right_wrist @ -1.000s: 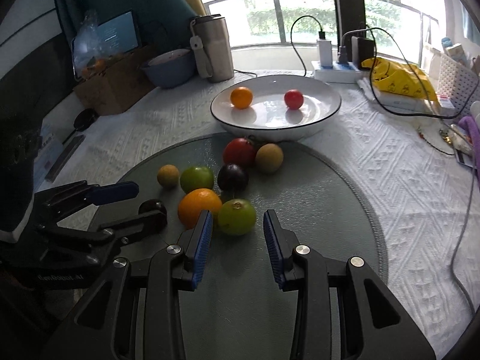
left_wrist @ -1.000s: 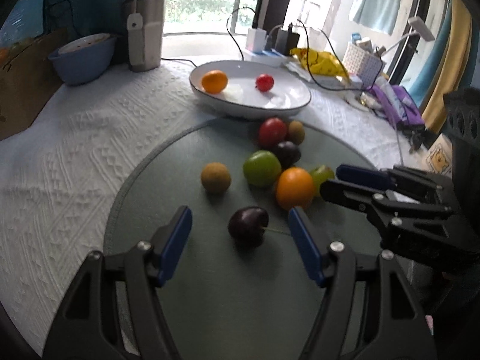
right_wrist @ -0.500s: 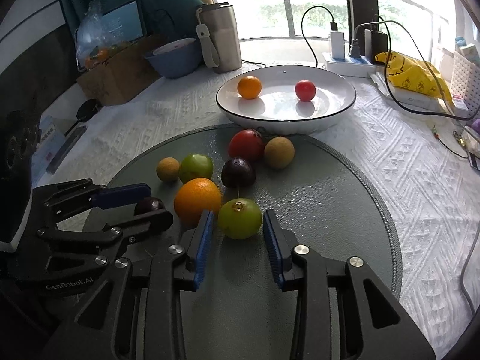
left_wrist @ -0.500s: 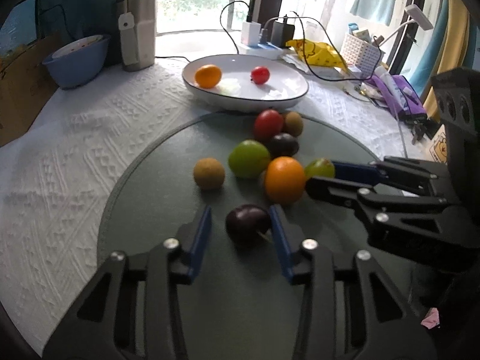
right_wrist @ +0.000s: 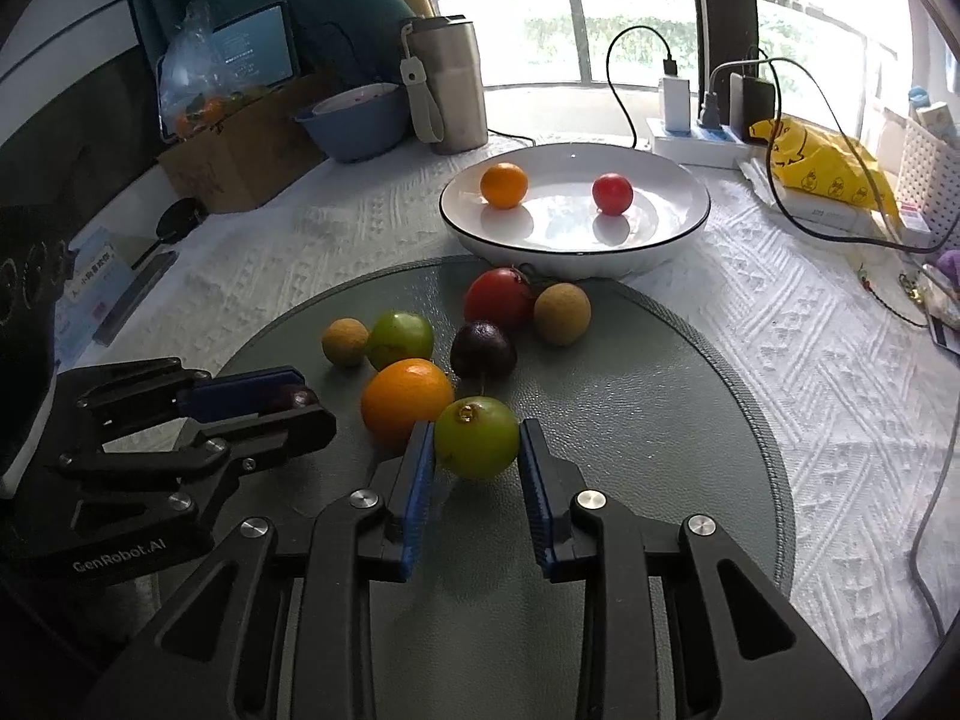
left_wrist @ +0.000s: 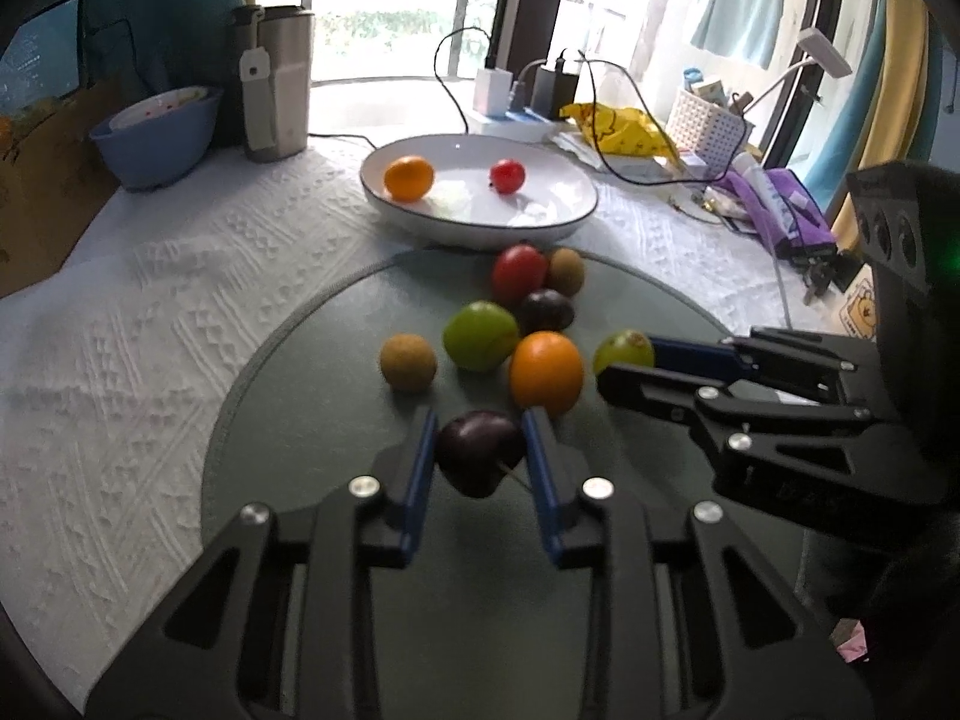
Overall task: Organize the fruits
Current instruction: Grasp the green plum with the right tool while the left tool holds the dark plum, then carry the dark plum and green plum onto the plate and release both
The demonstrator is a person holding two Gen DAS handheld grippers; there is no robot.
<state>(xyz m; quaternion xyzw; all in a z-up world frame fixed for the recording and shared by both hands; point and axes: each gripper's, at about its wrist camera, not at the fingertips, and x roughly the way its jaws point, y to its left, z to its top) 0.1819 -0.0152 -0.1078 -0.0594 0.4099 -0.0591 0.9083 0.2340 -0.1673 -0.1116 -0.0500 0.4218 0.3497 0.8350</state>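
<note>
The left hand-held gripper is pinching a dark plum, having just closed; the right hand-held gripper is pinching a green fruit; both probably need lifting to the white bowl.

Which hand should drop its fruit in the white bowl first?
Probably right. The right gripper is shut on the green fruit, with a clearer path to the white bowl. The left gripper has just closed on the dark plum, behind other fruit.

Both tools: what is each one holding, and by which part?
The left tool, jaws just closed, clamps the dark plum by its sides. The right tool clamps a green fruit by its sides. Both rest on the mat.
</note>
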